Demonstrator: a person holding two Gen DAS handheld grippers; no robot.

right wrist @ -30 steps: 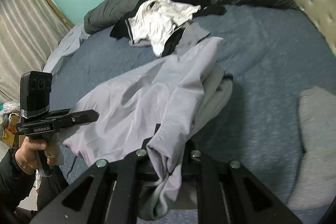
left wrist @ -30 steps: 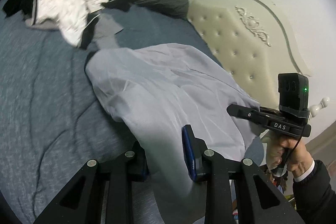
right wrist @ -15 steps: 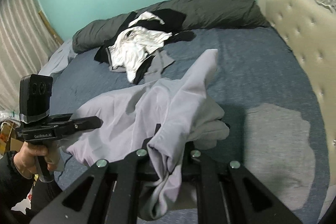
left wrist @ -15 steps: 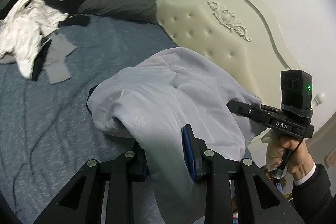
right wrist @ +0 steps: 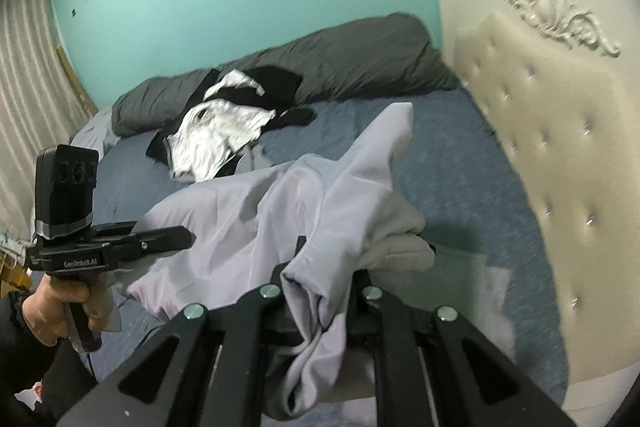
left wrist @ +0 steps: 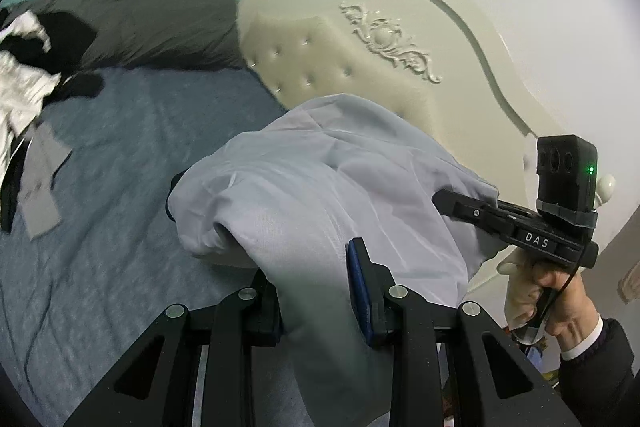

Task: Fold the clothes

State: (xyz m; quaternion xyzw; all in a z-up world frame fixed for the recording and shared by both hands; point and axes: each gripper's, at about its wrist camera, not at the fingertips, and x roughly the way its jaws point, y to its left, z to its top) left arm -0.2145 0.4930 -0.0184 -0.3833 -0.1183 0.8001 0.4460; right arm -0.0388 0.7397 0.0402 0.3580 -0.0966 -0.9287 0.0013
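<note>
A pale lilac-grey garment (left wrist: 320,187) hangs lifted above the blue bed (left wrist: 120,147), stretched between both grippers. My left gripper (left wrist: 316,307) is shut on one bunched edge of it. My right gripper (right wrist: 320,303) is shut on another edge, with cloth drooping below its fingers; the garment (right wrist: 280,211) sags between us. The right gripper also shows in the left wrist view (left wrist: 520,231), and the left gripper in the right wrist view (right wrist: 120,247).
A pile of black and white clothes (right wrist: 224,131) lies on the bed by a dark grey duvet roll (right wrist: 320,59). A grey cloth (left wrist: 40,187) lies flat on the bed. A cream tufted headboard (right wrist: 540,147) stands at the right. A curtain (right wrist: 24,107) hangs left.
Both grippers have lifted the garment and swung it toward the headboard. Its far end has come off the bed and bunched closer to the grippers.
</note>
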